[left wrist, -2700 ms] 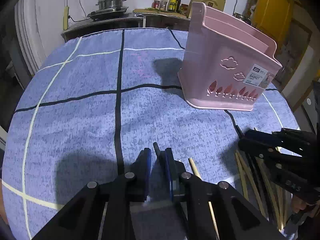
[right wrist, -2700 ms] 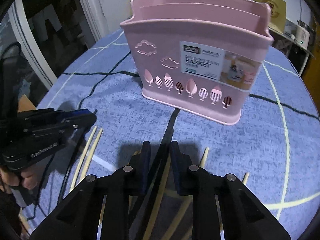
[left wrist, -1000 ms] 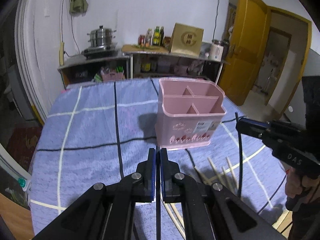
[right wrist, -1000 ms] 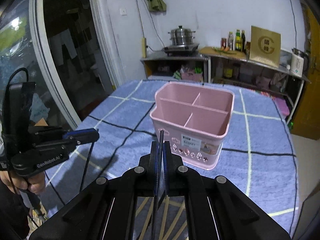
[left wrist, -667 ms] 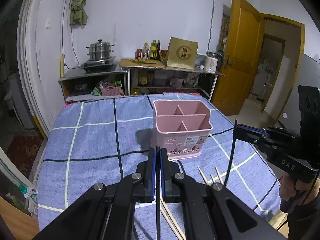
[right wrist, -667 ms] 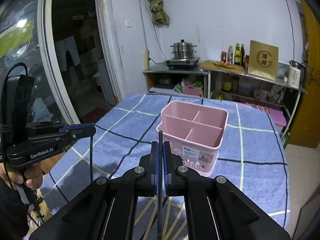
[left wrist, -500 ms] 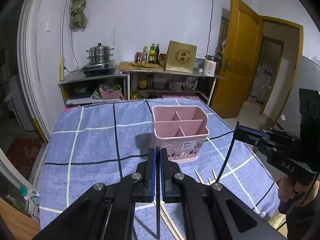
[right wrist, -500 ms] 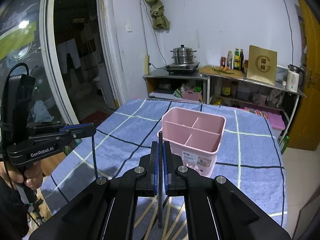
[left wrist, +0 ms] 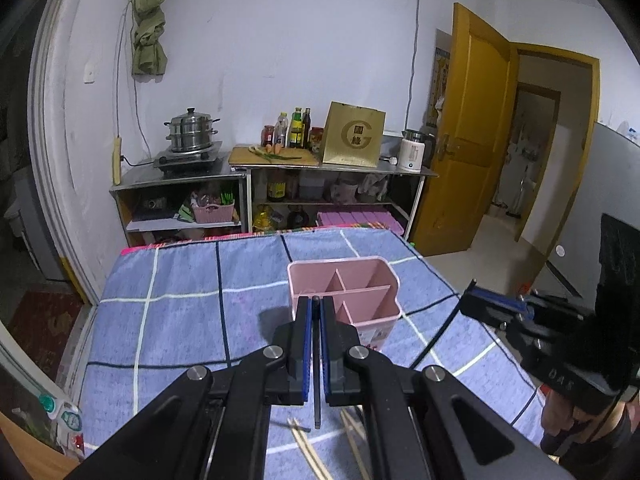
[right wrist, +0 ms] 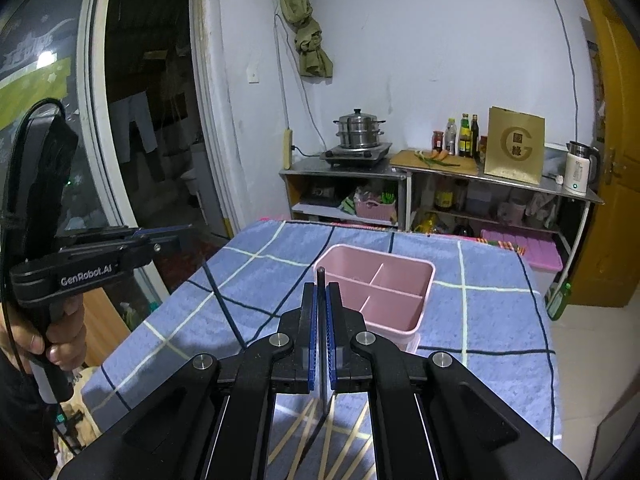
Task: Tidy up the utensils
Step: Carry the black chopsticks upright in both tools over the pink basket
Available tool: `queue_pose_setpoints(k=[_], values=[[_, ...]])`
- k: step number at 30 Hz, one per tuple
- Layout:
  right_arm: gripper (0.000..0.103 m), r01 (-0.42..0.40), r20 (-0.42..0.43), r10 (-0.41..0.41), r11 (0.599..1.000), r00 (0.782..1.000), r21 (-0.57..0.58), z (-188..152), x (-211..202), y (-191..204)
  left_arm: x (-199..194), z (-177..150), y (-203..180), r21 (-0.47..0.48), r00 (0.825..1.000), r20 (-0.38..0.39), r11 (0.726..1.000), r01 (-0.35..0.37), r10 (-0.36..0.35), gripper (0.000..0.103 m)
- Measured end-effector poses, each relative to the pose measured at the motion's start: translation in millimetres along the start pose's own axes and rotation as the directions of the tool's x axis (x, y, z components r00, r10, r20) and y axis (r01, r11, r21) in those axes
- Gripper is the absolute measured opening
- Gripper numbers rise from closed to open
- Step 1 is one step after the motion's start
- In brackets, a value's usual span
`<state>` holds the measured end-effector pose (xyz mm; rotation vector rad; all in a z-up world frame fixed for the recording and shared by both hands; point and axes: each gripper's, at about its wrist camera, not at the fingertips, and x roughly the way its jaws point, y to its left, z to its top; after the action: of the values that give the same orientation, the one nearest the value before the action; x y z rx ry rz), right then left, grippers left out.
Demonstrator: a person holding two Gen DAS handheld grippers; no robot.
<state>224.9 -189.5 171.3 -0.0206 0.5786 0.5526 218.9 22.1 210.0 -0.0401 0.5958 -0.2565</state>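
Partly hidden black chopstick [left wrist: 316, 364] pinched by left gripper [left wrist: 315, 308], tip unclear

I held both grippers tilted downward. Left gripper [left wrist: 315, 308] was clamped on a black chopstick [left wrist: 316, 408]; right gripper [right wrist: 320, 296] was clamped on another black chopstick [right wrist: 320, 276].

Smooth pink plastic basket [left wrist: 352, 304] on nubbly, matt blue checked cloth [left wrist: 180, 320]; pale bare-wood chopsticks [right wrist: 344, 444]; shiny steel pot [left wrist: 192, 136]; matt black plastic gripper [left wrist: 316, 308].
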Motion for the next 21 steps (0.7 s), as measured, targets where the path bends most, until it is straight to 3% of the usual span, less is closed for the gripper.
queue_pose_setpoints(k=[21], values=[[0.004,0.014,0.119,-0.016,1.000,0.993,0.023,74,-4,-17,8,104,-8,-0.002,0.998,0.060,1.000,-0.007,0.007,0.004]])
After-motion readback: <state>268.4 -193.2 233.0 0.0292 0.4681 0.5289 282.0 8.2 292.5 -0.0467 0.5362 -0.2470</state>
